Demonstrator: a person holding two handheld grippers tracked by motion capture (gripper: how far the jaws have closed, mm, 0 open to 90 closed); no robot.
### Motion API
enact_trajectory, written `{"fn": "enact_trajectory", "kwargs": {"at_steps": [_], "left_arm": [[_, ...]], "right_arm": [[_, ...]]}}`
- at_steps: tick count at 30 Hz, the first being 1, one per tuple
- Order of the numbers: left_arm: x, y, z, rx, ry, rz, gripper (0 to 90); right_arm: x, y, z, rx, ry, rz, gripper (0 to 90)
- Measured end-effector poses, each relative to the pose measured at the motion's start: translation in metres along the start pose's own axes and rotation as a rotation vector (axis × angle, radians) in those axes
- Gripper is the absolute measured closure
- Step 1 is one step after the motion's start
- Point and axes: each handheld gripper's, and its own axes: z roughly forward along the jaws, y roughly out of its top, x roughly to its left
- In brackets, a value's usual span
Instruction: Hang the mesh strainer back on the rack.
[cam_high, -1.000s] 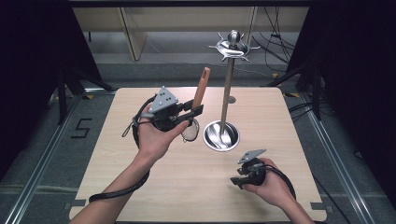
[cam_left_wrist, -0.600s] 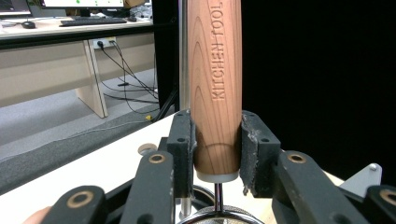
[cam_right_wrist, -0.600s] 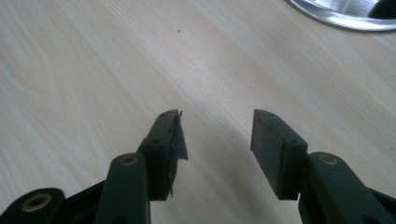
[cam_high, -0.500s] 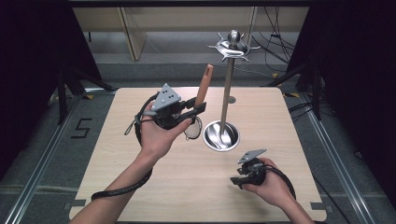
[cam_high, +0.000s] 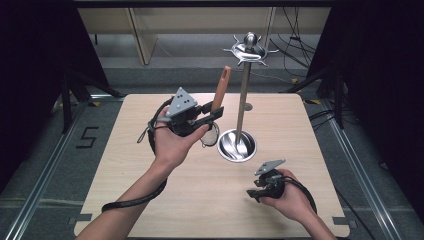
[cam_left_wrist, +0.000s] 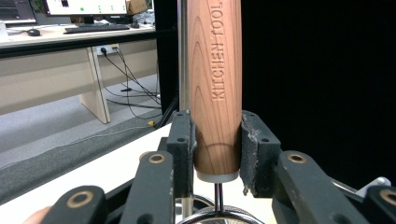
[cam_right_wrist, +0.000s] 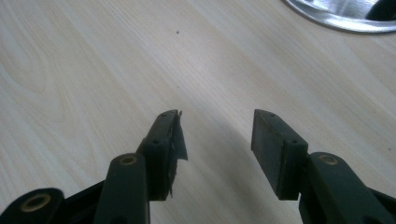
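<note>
wooden handle (cam_left_wrist: 217, 88) top cut off by frame, its strainer head (cam_high: 210, 135) hidden behind left tool (cam_high: 212, 114)

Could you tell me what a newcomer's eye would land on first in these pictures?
Probably the wooden-handled kitchen tool, held upright above the table's middle, its handle clamped between the left gripper jaws. Just right of it rises the tall metal utensil stand, hooks at its top and a round shiny base on the wooden table. The right gripper rests open near the front edge.
</note>
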Motion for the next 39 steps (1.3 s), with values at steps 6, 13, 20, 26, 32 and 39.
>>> {"fn": "enact_trajectory", "kwargs": {"at_steps": [6,13,20,26,32,39], "left_arm": [[-0.002,0.001,0.003,-0.011,0.009,0.010,67.6],[-0.004,0.003,0.007,-0.023,0.021,0.022,67.6],[-0.009,0.006,0.011,-0.038,0.043,0.034,67.6],[-0.011,0.008,0.015,-0.030,0.064,0.039,67.6],[-0.012,0.011,0.017,-0.035,0.101,0.052,67.6],[-0.014,0.012,0.018,-0.044,0.111,0.067,67.6]], "right_arm": [[0.001,0.000,-0.001,0.007,0.005,0.014,52.1],[0.000,0.000,0.000,0.000,0.000,0.000,52.1],[-0.001,0.000,0.001,0.001,0.003,-0.009,52.0],[0.000,0.000,0.000,0.007,0.009,0.004,52.0],[0.001,0.000,0.002,-0.009,0.006,-0.002,51.9],[0.001,0.001,-0.001,0.010,0.008,0.007,51.9]]}}
